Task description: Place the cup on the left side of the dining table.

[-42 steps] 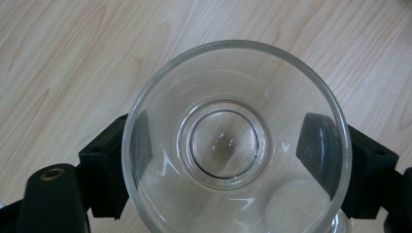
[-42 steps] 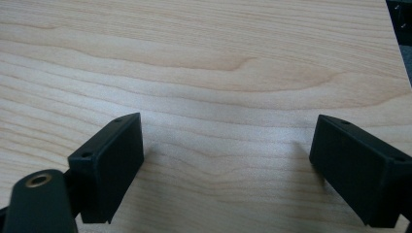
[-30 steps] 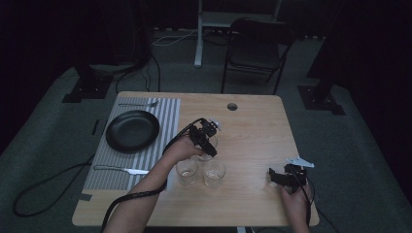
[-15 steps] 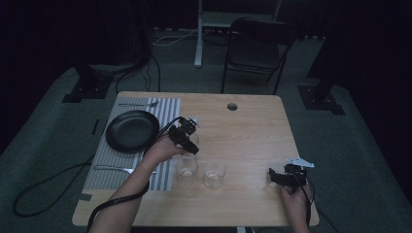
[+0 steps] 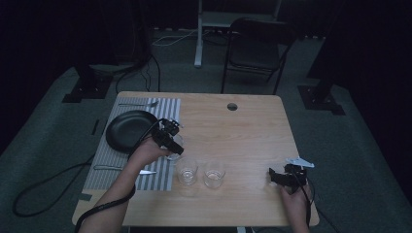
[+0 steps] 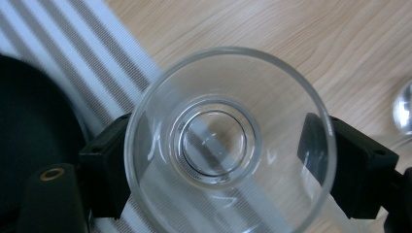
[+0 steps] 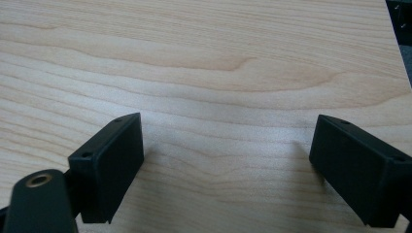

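In the left gripper view, a clear glass (image 6: 228, 145) was seen from above its mouth, clamped between the two black jaws of the left gripper (image 6: 221, 170), over the edge where the striped placemat (image 6: 73, 58) met the bare wood; this grip was far less plain in the high view, where the left gripper (image 5: 169, 139) and its glass (image 5: 175, 145) were seen only as a small dark shape just right of the black plate (image 5: 128, 128). The right gripper view gave the right gripper (image 7: 226, 165) with its jaws wide apart and nothing but wood grain between them, while the high view placed that gripper (image 5: 286, 177) low at the near right of the wooden table (image 5: 243, 131), well apart from the glassware. Three glasses were counted in all: the held one and two standing side by side (image 5: 186, 171) (image 5: 214, 173) near the front edge. One plate and one placemat were counted, and two pieces of cutlery, one (image 5: 138, 104) beyond the plate and one (image 5: 124, 170) nearer the person, whose kind could not be told. A folding chair (image 5: 257, 48) was seen beyond the table.
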Available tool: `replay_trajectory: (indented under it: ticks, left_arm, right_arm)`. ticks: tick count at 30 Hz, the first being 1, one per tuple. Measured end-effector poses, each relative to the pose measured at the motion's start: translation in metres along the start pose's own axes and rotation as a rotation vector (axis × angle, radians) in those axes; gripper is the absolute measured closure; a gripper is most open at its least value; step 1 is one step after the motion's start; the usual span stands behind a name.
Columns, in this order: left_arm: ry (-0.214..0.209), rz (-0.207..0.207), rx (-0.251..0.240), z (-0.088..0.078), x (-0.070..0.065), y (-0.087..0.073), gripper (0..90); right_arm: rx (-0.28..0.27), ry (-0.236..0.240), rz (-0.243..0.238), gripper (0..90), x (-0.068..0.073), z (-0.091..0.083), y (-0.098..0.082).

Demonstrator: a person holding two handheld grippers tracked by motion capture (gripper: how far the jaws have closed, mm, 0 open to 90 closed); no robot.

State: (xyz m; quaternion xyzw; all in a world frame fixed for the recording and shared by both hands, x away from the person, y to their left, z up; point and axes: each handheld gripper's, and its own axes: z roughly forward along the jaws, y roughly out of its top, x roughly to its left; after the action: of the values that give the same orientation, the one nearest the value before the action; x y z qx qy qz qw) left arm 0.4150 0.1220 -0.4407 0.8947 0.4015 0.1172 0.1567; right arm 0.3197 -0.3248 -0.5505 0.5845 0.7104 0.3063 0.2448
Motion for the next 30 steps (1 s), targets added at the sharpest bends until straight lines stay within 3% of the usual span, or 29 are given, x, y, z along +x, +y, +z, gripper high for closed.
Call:
replay_trajectory:
  ticks: [19, 20, 23, 28, 30]
  left_arm:
    - [0.041, -0.068, 0.042, -0.011, 0.032, -0.042, 18.3]
    - [0.039, -0.087, 0.037, -0.011, 0.035, -0.046, 18.3]
    - [0.061, -0.093, 0.047, -0.010, 0.040, -0.052, 18.3]
    - [0.046, -0.107, 0.053, -0.009, 0.047, -0.057, 18.3]
    - [0.037, -0.126, 0.031, -0.008, 0.049, -0.058, 18.3]
  right_arm:
    - [0.000, 0.000, 0.000, 11.9, 0.000, 0.000, 0.000]
    - [0.000, 0.000, 0.000, 11.9, 0.000, 0.000, 0.000]
    - [0.000, 0.000, 0.000, 11.9, 0.000, 0.000, 0.000]
    - [0.000, 0.000, 0.000, 11.9, 0.000, 0.000, 0.000]
    - [0.000, 0.000, 0.000, 11.9, 0.000, 0.000, 0.000]
